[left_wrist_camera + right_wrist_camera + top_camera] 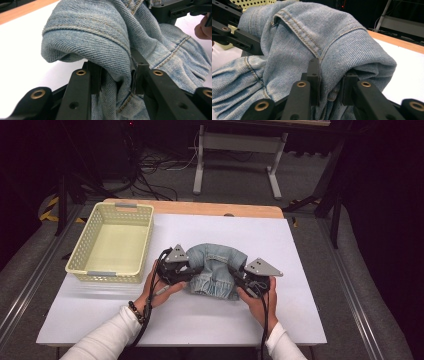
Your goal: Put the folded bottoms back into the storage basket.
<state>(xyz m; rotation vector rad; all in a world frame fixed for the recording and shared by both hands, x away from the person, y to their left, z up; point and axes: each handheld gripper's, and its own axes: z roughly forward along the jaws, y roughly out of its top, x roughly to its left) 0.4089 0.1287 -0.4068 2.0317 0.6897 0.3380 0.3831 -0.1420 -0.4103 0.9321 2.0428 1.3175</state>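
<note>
Denim garment point(216, 265), bunched at table point(300, 320) centre with the basket point(112, 242) at its 10 o'clock, is pinched at 9 o'clock by left gripper point(192, 274) and 3 o'clock by right gripper point(236, 276), jaws narrowed onto folds, likely so both ends lift evenly.

On a white table point(300, 320), the left gripper point(186, 271) and the right gripper point(243, 279) clamp opposite sides of a bunched pair of light blue jeans point(216, 262), while a pale yellow basket point(85, 251) stands just to the left.
</note>
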